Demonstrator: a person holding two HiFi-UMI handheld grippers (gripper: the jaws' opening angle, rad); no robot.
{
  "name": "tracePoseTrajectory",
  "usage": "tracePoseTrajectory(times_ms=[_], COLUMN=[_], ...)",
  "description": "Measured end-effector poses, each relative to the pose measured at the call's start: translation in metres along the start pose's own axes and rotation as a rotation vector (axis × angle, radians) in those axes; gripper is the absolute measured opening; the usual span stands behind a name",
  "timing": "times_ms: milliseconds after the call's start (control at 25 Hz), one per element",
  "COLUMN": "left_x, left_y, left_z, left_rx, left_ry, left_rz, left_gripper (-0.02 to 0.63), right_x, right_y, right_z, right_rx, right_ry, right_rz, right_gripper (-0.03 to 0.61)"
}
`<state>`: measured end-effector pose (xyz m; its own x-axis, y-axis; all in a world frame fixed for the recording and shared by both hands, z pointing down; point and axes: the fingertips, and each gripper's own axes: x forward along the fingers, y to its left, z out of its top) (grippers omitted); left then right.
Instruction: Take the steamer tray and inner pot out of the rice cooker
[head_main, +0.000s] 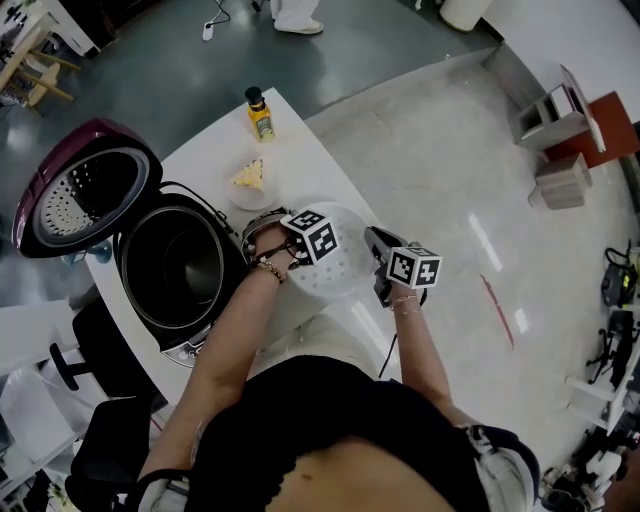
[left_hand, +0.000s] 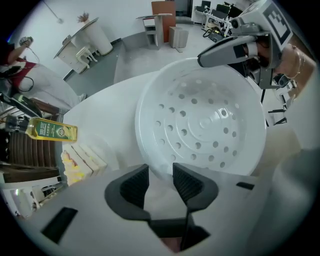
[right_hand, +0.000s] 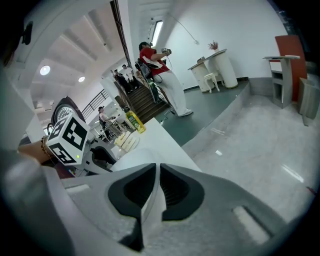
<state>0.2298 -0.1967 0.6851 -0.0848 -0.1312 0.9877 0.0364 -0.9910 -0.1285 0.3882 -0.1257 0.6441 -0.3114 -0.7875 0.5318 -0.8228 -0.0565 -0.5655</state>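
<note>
The white perforated steamer tray (head_main: 335, 265) (left_hand: 200, 120) sits on the white table (head_main: 310, 165), to the right of the open rice cooker (head_main: 190, 330). The dark inner pot (head_main: 175, 262) is still inside the cooker. My left gripper (head_main: 280, 245) (left_hand: 160, 175) points straight down at the tray's left rim. Its jaws stand apart, with the rim at their tips and the pads not pressing it. My right gripper (head_main: 372, 240) (right_hand: 157, 172) is shut on the thin right rim (right_hand: 149, 210).
The cooker's maroon lid (head_main: 85, 190) stands open to the left. A plate of cake (head_main: 248, 180) (left_hand: 80, 160) and a yellow bottle (head_main: 261, 115) (left_hand: 50, 131) lie farther back on the table. A black chair (head_main: 100, 360) stands beside the cooker. The table's right edge drops to the floor.
</note>
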Motion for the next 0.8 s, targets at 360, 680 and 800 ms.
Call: tracePoseTrajectory(times_ms=[360, 680, 800], left_x=[-0.001, -0.03, -0.068], left_y=[0.008, 0.027, 0.033], left_z=[-0.01, -0.003, 0.023], left_rx=[-0.059, -0.082, -0.151], left_ry=[0.034, -0.034, -0.227], left_rz=[0.034, 0.177, 0.211], left_gripper=[0.182, 0.25, 0.25], right_x=[0.007, 0.005, 0.007], right_y=[0.005, 0.0, 0.004], right_z=[-0.003, -0.004, -0.005], right_rx=[-0.038, -0.051, -0.064], right_ry=[-0.005, -0.027, -0.007], right_rz=[-0.012, -0.041, -0.015], right_gripper=[0.028, 0.028, 0.041])
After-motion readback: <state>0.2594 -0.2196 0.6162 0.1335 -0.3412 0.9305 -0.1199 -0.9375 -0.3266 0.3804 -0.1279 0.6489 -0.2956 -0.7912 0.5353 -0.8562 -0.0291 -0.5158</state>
